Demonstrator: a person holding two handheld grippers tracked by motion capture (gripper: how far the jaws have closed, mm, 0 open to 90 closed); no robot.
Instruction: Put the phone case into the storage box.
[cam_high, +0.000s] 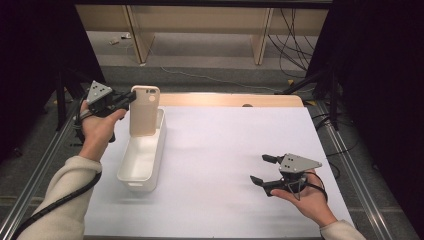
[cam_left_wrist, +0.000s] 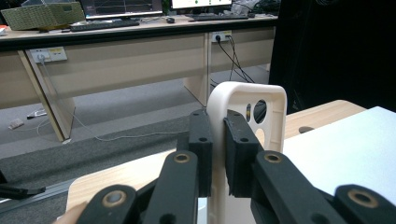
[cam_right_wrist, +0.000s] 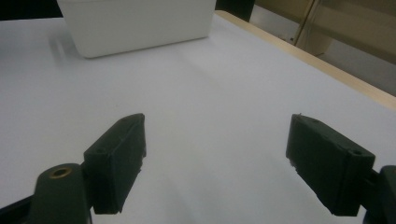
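High view: I see no readable writing or brand on anything. Left gripper (cam_high: 131, 96) pinches the phone case (cam_high: 144, 111) by its left edge and holds it upright over the far end of the white bin (cam_high: 142, 156); I can't tell whether the case's bottom edge touches the bin. Case is pale beige, rounded corners, with a camera cutout at top right. The bin lies lengthwise along the left side of the white table mat (cam_high: 220, 150), close to the mat's left edge. Right gripper (cam_high: 261, 169) sits low near the mat's right front, jaws spread, holding nothing, well apart from the bin. Wide bare mat lies between them.

Left gripper view: left gripper (cam_left_wrist: 218, 140) has its jaws pressed onto the case's side wall (cam_left_wrist: 243, 98), one pad on each face. The oval camera hole shows just past the right pad. Desk (cam_left_wrist: 116, 51) behind carries monitors; screen text is too small to read.

Right gripper view: right gripper (cam_right_wrist: 215, 158) is wide open over bare mat (cam_right_wrist: 210, 84). The bin's wall (cam_right_wrist: 135, 23) is up top, and the table's wood edge (cam_right_wrist: 327, 70) runs along the right.
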